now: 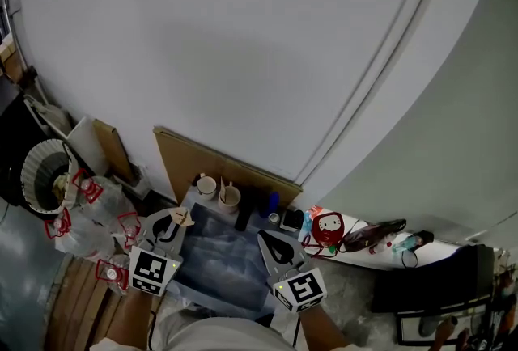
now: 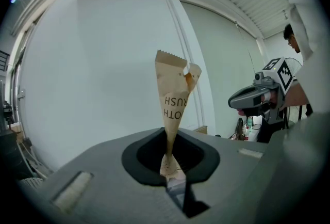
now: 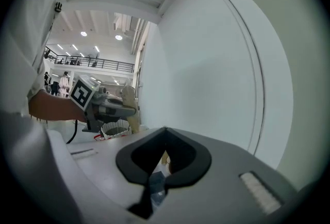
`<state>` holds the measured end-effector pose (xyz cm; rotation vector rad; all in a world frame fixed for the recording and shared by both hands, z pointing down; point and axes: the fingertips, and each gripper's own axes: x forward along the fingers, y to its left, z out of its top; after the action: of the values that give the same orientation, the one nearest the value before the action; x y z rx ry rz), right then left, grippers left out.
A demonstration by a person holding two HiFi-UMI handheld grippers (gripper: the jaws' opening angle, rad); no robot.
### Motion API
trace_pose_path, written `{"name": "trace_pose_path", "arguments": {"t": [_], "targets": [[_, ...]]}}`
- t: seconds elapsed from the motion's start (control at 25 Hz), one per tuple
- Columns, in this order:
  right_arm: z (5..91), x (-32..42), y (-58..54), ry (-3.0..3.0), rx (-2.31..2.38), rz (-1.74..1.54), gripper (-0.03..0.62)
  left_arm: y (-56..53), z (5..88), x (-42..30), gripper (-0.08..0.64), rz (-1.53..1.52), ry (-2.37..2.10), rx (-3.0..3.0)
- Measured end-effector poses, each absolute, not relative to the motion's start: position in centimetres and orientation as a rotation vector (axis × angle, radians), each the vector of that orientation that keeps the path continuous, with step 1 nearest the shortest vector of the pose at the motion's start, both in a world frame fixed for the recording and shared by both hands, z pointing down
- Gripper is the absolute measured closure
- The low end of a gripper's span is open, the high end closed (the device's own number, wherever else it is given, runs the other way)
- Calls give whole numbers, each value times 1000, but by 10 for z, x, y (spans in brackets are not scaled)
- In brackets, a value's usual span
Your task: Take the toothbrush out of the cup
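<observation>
Head view: desk (image 1: 218, 264) w/ two cups (image 1: 207, 186) at far edge; left gripper (image 1: 180, 217) jaws clenched on paper-sleeved toothbrush (image 2: 174, 99), clear of cups, over desk's left edge; right gripper (image 1: 264, 235) jaws closed, empty. Risk: pinch is only on sleeve's thin end, so it could slip or swing.

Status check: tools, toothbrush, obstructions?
Left tool shut on paper-wrapped toothbrush, held apart from the two cups. Right tool shut, empty. Nothing blocking seen.
</observation>
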<state>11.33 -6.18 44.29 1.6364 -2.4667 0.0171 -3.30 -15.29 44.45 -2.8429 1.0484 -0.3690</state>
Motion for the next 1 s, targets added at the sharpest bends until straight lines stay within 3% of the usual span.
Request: {"name": "trace_pose_path", "arguments": {"t": [1.0], "targets": [[447, 76, -84, -2544, 1517, 4, 591, -116, 425, -66, 534, -347, 1099, -2831]]}}
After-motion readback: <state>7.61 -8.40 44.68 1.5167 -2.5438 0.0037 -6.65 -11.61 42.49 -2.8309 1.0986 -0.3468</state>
